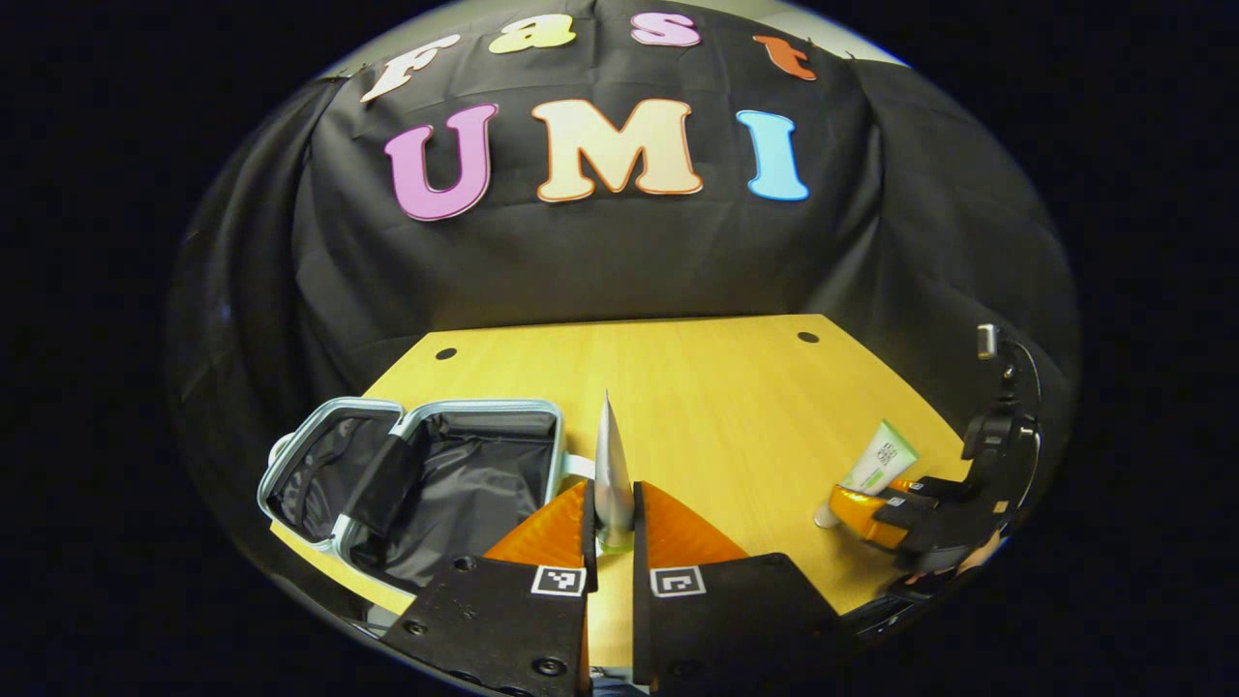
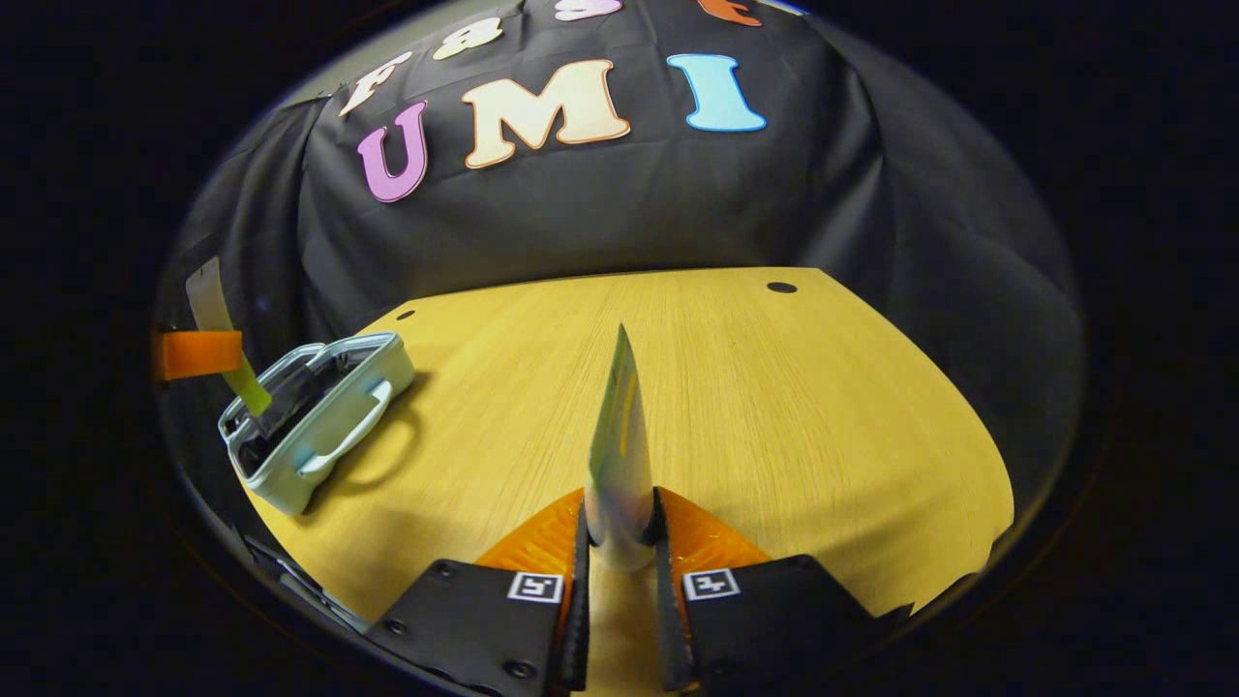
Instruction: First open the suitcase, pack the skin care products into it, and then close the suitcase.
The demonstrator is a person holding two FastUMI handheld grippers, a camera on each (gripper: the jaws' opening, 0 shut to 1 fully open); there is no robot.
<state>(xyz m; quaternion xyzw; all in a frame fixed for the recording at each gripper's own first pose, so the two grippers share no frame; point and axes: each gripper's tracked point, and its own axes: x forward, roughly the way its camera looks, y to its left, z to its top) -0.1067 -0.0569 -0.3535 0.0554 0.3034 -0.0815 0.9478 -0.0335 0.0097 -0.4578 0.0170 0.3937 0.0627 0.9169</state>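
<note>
Nearest to each camera, a hand-held gripper pinches a tube edge-on. The left hand-held gripper [image 1: 614,523] has both fingers pressed on a silvery tube [image 1: 611,465], crimped end pointing up, just beside the open suitcase [image 1: 426,484]. The right hand-held gripper [image 2: 620,528] is clamped the same way on a pale tube [image 2: 620,445], held above the bare counter [image 2: 774,387], well apart from the suitcase [image 2: 315,416]. These tubes look light, soft and a bit slick, so I'd judge a grip low on the fuller body, near the cap, safer than the thin crimp. Farther off, the suitcase lies flat at the counter's left edge, lid thrown back, dark lining showing, ready to receive both.
</note>
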